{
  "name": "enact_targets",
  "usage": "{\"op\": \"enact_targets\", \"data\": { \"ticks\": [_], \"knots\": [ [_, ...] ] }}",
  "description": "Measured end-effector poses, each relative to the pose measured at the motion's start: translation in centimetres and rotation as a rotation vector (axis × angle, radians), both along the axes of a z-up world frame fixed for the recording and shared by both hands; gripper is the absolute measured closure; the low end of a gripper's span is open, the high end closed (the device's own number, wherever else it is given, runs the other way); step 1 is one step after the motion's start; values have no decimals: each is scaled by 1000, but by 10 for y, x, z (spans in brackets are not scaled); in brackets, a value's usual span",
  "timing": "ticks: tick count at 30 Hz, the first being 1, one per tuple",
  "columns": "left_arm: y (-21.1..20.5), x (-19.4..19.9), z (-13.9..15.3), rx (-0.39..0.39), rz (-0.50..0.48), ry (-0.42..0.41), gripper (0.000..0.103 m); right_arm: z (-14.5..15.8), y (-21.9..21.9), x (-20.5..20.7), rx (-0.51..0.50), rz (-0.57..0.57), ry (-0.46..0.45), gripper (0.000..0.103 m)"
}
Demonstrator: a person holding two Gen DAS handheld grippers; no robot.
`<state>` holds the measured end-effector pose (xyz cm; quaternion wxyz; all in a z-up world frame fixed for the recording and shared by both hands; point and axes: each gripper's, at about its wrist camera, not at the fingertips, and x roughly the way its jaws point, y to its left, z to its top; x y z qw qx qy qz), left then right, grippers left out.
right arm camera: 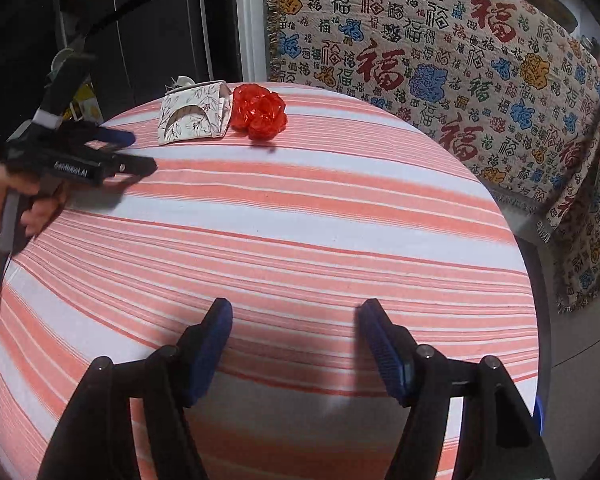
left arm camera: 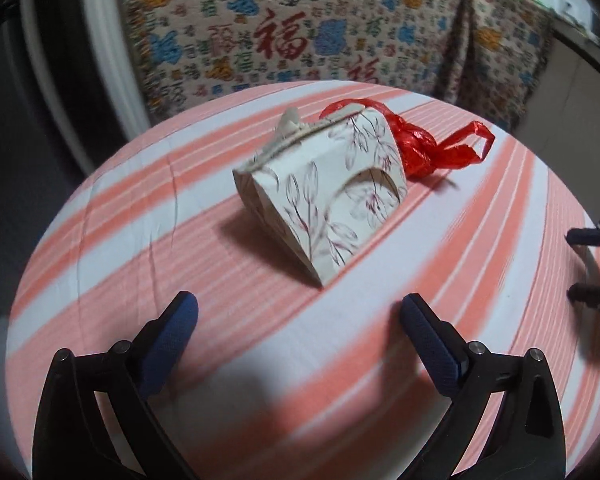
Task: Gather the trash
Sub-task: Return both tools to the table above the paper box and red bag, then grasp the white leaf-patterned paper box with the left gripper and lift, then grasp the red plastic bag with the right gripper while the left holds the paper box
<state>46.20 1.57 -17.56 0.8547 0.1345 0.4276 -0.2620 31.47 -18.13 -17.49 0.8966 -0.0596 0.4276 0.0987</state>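
Behind striped table [right arm camera: 300, 208], patterned blanket [right arm camera: 440, 60] hangs.

left tongs [left arm camera: 298, 312] gape empty short of a leaf-printed paper box [left arm camera: 324, 196] beside a knotted red bag [left arm camera: 420, 148].

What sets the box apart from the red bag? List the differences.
1. The box is white card printed with leaves; the bag is shiny red plastic.
2. The box holds flat panels and a curved cut-out; the bag is crumpled into a knotted wad.
3. The box looks larger than the bag.
Both lie side by side on the striped table, ungripped.
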Motion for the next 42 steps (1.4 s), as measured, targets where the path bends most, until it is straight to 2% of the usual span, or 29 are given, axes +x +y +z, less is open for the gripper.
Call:
{"op": "enact_targets", "data": {
  "ticks": [4,7,13,18,20,21,22,28,33,37,39,42],
  "knots": [
    [-13,6,1,39,-137,-29,1,0,0,0,3,1,1,34],
    [-20,16,2,58,-202,-59,1,0,0,0,5,0,2,34],
    [-31,46,2,58,-257,-56,0,0,0,1,6,1,3,33],
    [-46,43,4,88,-308,-124,1,0,0,2,6,1,3,33],
    [-47,41,5,79,-324,-126,9,0,1,2,5,0,2,33],
    [-45,42,5,63,-327,-113,20,0,1,2,4,0,2,33],
    [-43,44,6,43,-322,-96,26,0,0,1,5,0,2,33],
    [-40,30,7,54,-234,-118,36,0,0,2,7,0,3,33],
    [-29,-15,7,71,-141,-130,37,4,-8,12,95,11,19,29],
    [-17,-57,6,76,-58,-124,37,7,-5,53,112,62,49,29],
    [-10,-75,6,65,-2,-108,38,16,-3,72,136,73,27,29],
    [-1,-98,5,44,91,-87,38,41,7,106,173,98,-55,29]
  ]
}}
